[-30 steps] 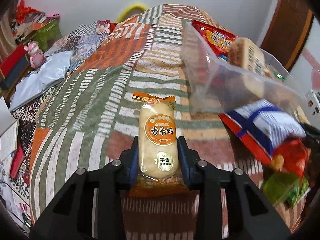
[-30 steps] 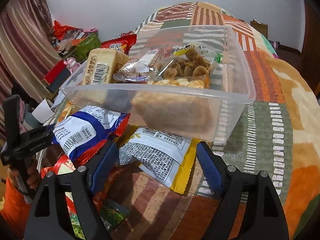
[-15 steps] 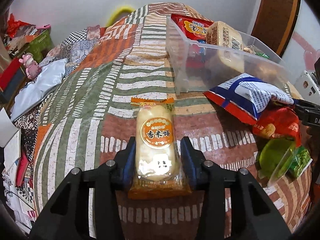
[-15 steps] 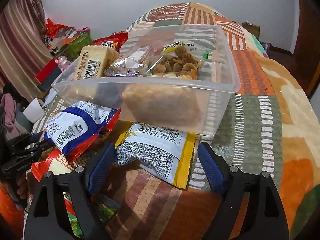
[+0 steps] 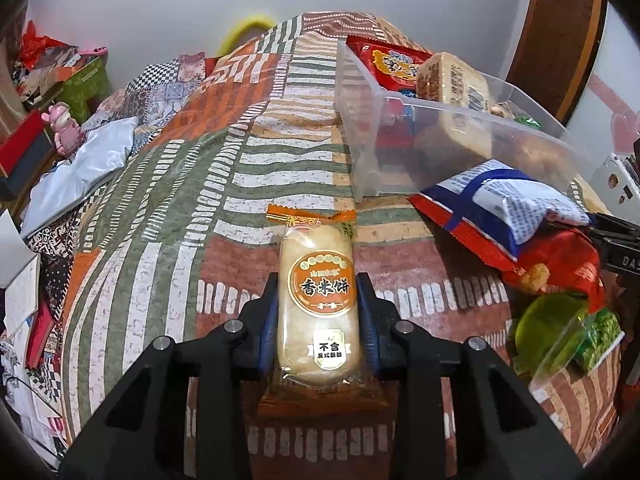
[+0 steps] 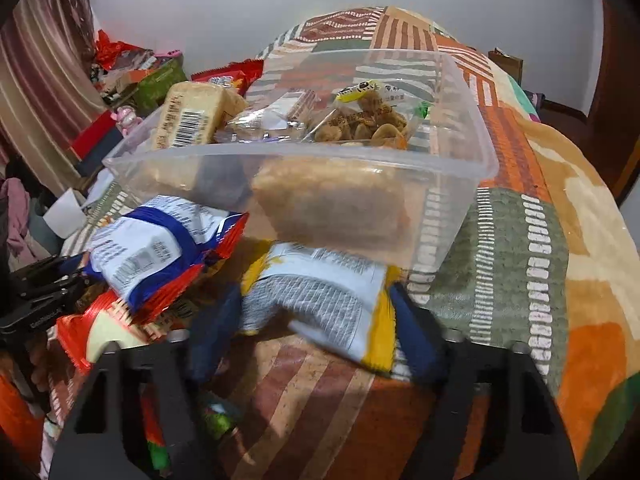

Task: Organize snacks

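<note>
Clear bin (image 6: 460, 168) hides far end of yellow-edged packet (image 6: 320, 300)

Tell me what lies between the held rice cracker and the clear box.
Only bare bedspread lies between the rice cracker and the clear box, in the left wrist view.

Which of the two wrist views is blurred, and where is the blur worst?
Left wrist view: sharp, label print on the orange-wrapped rice cracker pack readable. Right wrist view: motion blur, worst low in the frame on the right gripper, whose jaws are closing around the yellow-edged white snack bag; the clear plastic bin stays fairly crisp.
</note>
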The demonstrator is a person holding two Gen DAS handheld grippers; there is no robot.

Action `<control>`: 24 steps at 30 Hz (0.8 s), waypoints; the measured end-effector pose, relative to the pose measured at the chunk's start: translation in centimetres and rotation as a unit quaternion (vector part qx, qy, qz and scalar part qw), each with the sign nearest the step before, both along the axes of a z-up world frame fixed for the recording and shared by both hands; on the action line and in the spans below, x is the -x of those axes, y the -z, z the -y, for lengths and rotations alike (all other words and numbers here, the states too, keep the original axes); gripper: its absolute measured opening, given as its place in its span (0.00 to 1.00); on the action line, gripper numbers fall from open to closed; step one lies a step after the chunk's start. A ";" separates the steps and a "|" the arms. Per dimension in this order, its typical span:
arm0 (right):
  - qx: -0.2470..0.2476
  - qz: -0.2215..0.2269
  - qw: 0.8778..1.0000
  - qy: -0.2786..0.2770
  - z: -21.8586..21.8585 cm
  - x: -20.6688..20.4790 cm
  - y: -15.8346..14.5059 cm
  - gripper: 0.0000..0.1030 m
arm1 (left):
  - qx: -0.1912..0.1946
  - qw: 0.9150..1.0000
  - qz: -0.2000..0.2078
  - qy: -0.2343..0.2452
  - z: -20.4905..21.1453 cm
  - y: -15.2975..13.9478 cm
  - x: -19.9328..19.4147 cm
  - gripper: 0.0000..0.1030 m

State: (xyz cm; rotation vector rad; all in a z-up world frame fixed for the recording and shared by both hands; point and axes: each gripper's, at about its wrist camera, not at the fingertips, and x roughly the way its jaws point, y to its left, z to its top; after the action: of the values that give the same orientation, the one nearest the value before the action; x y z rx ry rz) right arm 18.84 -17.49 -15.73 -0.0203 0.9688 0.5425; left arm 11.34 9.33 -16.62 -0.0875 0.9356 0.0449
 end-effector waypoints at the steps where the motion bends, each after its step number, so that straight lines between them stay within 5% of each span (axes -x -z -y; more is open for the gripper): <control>1: 0.002 0.003 1.000 0.002 0.1 0.2 0.0 0.55 | 0.000 1.000 0.002 0.002 0.1 -0.2 0.3 0.34; 13: 0.002 0.039 0.999 0.017 1.9 3.3 -1.4 0.50 | -0.002 0.998 0.057 0.002 1.2 -4.2 3.4 0.34; 24: -0.045 0.098 0.994 0.030 3.3 3.8 -6.4 0.50 | 0.015 0.993 0.115 -0.001 2.4 -8.8 2.3 0.34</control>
State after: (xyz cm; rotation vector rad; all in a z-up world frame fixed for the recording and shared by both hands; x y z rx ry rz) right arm 15.04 -20.78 -9.33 0.0355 0.7516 0.5173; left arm 9.02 6.94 -7.79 -0.1199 0.7057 0.0219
